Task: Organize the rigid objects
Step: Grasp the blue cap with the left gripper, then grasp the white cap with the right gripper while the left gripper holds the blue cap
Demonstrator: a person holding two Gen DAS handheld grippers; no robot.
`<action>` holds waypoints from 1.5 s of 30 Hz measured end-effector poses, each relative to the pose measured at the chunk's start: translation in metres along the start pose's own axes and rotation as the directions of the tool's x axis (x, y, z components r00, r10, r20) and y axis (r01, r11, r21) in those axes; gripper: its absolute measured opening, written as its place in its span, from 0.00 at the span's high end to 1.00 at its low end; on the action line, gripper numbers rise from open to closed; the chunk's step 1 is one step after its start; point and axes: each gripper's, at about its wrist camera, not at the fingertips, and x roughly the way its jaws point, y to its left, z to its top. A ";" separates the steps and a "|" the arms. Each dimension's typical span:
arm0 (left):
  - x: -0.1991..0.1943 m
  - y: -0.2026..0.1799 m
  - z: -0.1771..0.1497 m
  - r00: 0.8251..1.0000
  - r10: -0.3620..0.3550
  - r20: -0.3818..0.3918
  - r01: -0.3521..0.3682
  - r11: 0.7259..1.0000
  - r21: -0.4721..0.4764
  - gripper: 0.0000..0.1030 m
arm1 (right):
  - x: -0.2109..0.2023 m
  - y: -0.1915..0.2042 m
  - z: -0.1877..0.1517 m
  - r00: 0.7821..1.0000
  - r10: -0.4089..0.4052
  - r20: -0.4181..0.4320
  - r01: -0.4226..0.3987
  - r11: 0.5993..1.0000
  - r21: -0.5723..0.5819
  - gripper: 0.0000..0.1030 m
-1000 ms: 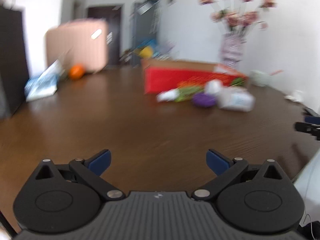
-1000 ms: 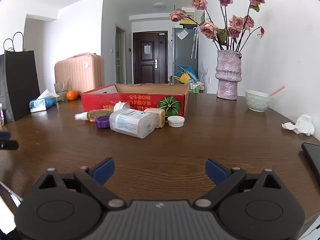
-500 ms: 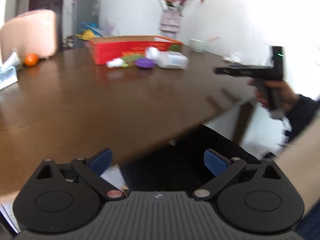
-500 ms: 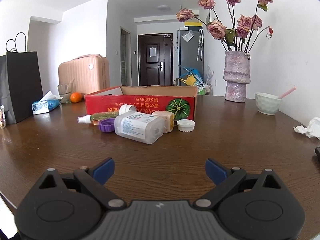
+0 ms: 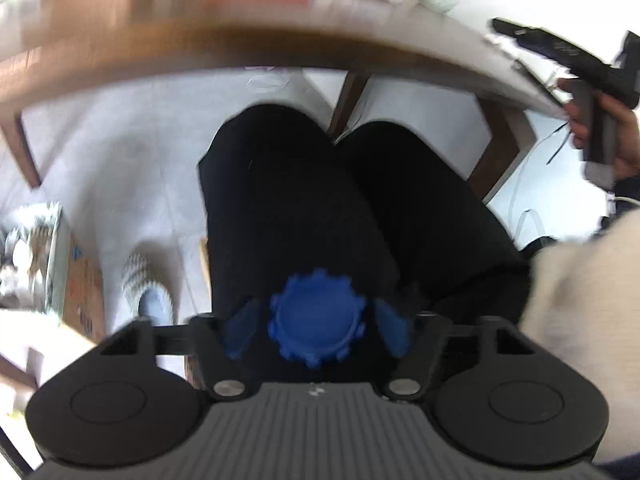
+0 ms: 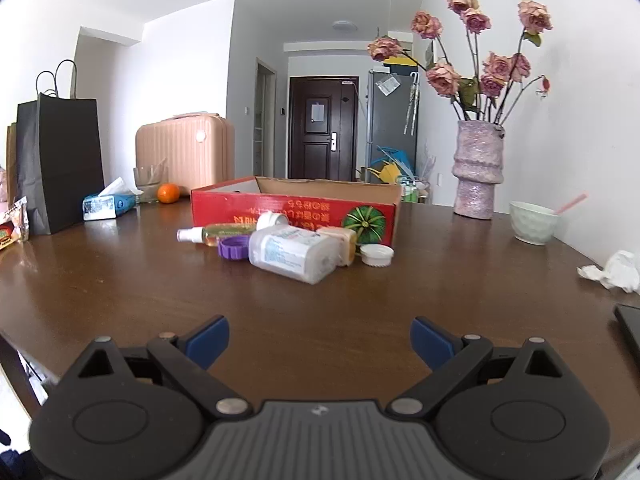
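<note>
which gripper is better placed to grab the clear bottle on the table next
Right. The right gripper is open over the table, facing the clear bottle. The left gripper points below the table.

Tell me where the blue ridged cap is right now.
In the left wrist view, the blue ridged cap sits low at centre between the left gripper fingers, over the person's black-trousered lap, below the table edge.

brown table [image 6: 460, 280] under bottles [image 6: 294, 254], box [image 6: 294, 206]

walls [image 6: 188, 80]: white | door [image 6: 320, 128]: dark | table [image 6: 320, 300]: brown wood | floor [image 5: 132, 128]: pale tile
</note>
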 end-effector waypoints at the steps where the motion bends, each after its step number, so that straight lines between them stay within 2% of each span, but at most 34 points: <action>1: 0.000 0.003 -0.004 1.000 -0.001 0.007 0.002 1.000 -0.012 0.48 | -0.005 -0.001 -0.002 1.000 -0.004 0.003 0.004 1.000 0.000 0.05; 7: -0.013 0.002 -0.002 0.994 -0.001 0.105 0.005 0.999 -0.039 0.48 | -0.041 -0.005 -0.007 0.999 -0.024 0.032 0.024 1.000 -0.004 0.05; 11: -0.040 -0.007 0.010 0.977 0.025 0.211 -0.023 1.000 -0.012 0.48 | -0.057 -0.010 -0.010 0.998 -0.047 0.044 0.047 0.999 0.010 0.05; 17: -0.087 -0.020 0.041 0.917 0.000 0.398 -0.027 0.998 0.061 0.48 | -0.064 -0.015 -0.004 0.996 -0.057 0.073 0.055 0.998 0.028 0.05; 21: -0.113 -0.025 0.070 0.861 0.005 0.508 -0.058 0.994 0.088 0.48 | -0.054 -0.015 0.003 0.996 -0.061 0.064 0.060 0.998 0.015 0.05; 24: -0.121 -0.021 0.094 0.827 0.008 0.562 -0.075 0.993 0.096 0.48 | -0.038 -0.014 0.011 0.996 -0.067 0.051 0.067 0.998 0.009 0.06; 27: -0.115 -0.014 0.128 0.809 0.034 0.587 -0.094 0.993 0.072 0.48 | -0.017 -0.017 0.022 0.998 -0.061 0.032 0.060 0.998 0.017 0.07; 32: -0.083 0.003 0.193 0.824 0.085 0.560 -0.091 0.996 -0.018 0.48 | 0.039 -0.035 0.050 0.994 -0.108 -0.015 0.108 0.994 0.006 0.11; 35: -0.058 0.011 0.232 0.840 0.126 0.529 -0.125 0.991 -0.037 0.48 | 0.088 -0.053 0.068 0.991 -0.086 -0.102 0.087 0.996 0.000 0.13; 37: -0.042 0.014 0.253 0.848 0.148 0.508 -0.153 0.988 -0.032 0.48 | 0.122 -0.061 0.076 0.985 -0.065 -0.161 0.063 0.998 -0.018 0.26; 40: -0.017 0.014 0.284 0.866 0.210 0.454 -0.219 0.975 -0.033 0.48 | 0.168 -0.069 0.085 0.973 -0.058 -0.221 0.050 0.998 -0.041 0.32; 42: -0.004 0.014 0.298 0.877 0.201 0.435 -0.210 0.977 -0.029 0.48 | 0.193 -0.070 0.089 0.965 -0.064 -0.253 0.051 0.997 -0.054 0.32; 45: 0.011 0.011 0.315 0.880 0.196 0.434 -0.214 0.977 -0.006 0.48 | 0.220 -0.065 0.092 0.958 -0.054 -0.280 0.031 0.996 -0.087 0.34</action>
